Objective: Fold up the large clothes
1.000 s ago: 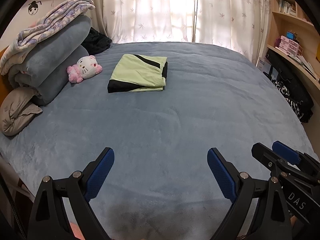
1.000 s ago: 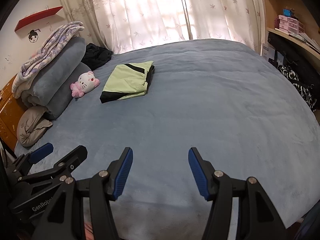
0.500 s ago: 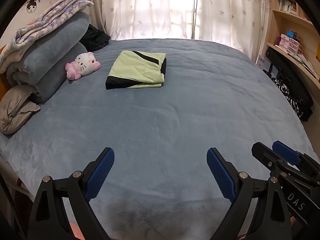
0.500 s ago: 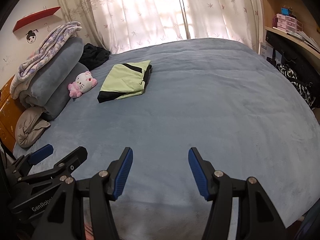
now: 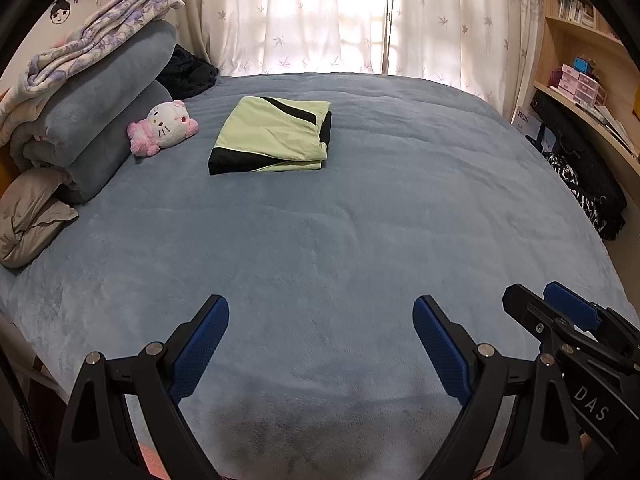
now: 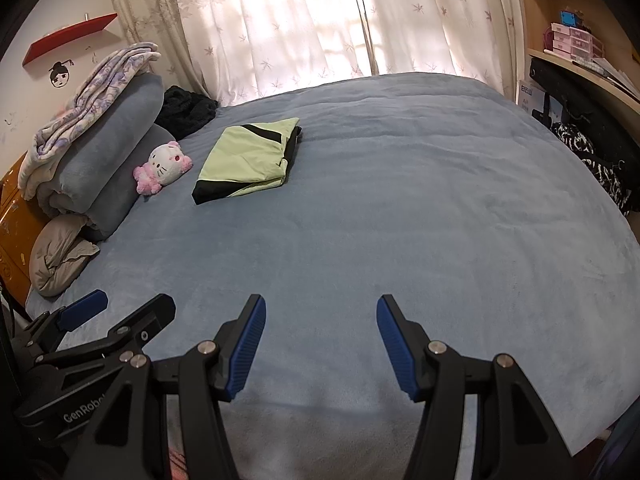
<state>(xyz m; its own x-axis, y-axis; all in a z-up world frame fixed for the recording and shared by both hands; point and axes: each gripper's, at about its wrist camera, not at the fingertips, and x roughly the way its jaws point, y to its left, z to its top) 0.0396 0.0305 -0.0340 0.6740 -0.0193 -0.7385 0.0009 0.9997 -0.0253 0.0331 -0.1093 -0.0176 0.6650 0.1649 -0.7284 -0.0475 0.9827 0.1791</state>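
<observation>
Left claw [image 5: 320, 344]: jaws wide apart, nothing between them, over the bed's near edge.
Right claw [image 6: 320, 344]: jaws wide apart, empty, beside the left one.
Folded garment [image 5: 272, 136]: green and black, flat on the bed [image 5: 360, 240] toward its far left corner.
Plush toy [image 5: 164, 128]: just left of the garment, against the stacked blankets [image 5: 92, 96].

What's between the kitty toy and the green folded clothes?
Nothing, only bare blue bedcover between the kitty toy and the folded clothes, shown in both views.
</observation>
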